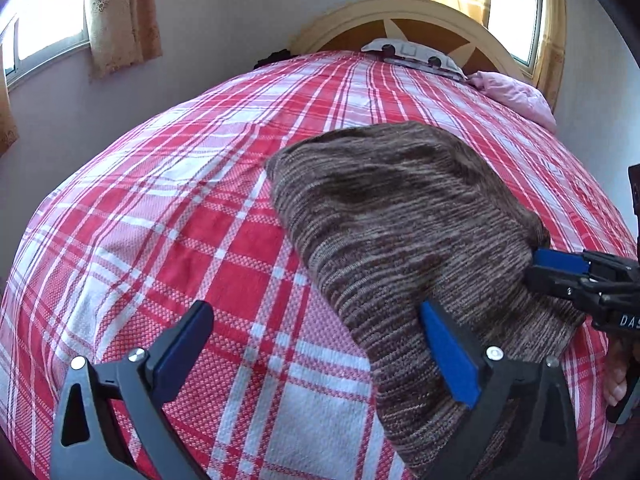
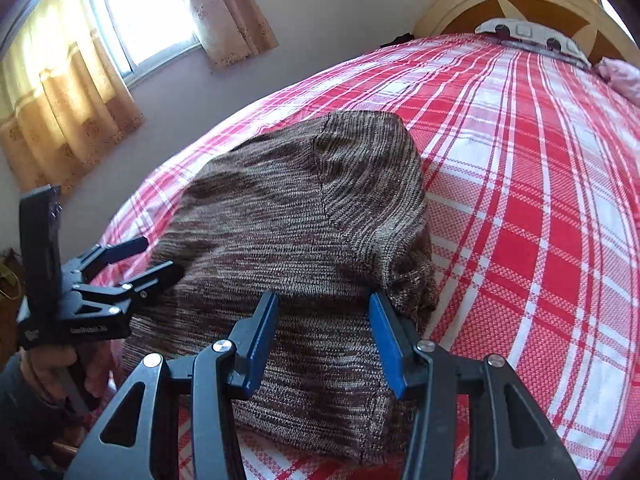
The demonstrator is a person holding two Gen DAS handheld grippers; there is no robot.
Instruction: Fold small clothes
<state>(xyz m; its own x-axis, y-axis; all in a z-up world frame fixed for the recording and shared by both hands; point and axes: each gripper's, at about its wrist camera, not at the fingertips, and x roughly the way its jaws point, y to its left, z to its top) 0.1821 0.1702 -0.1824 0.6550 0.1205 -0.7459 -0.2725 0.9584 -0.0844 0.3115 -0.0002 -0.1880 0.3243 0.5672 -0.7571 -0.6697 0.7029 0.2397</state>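
Note:
A brown knitted sweater (image 1: pixel 404 224) lies partly folded on the red-and-white plaid bedcover (image 1: pixel 192 224). My left gripper (image 1: pixel 316 324) is open at the sweater's near left edge, one finger over the knit and one over the bedcover. It also shows in the right wrist view (image 2: pixel 158 258), open at the sweater's left edge. My right gripper (image 2: pixel 324 304) is open, with its fingers either side of the sweater's (image 2: pixel 288 216) near right part, beside a bunched fold. In the left wrist view the right gripper (image 1: pixel 534 266) touches the sweater's right edge.
The plaid bedcover (image 2: pixel 540 200) stretches far ahead to a wooden headboard (image 1: pixel 404 16). A patterned pillow (image 1: pixel 412 54) and a pink cloth (image 1: pixel 516 92) lie by the headboard. Curtained windows (image 2: pixel 132 12) and a wall stand to the left of the bed.

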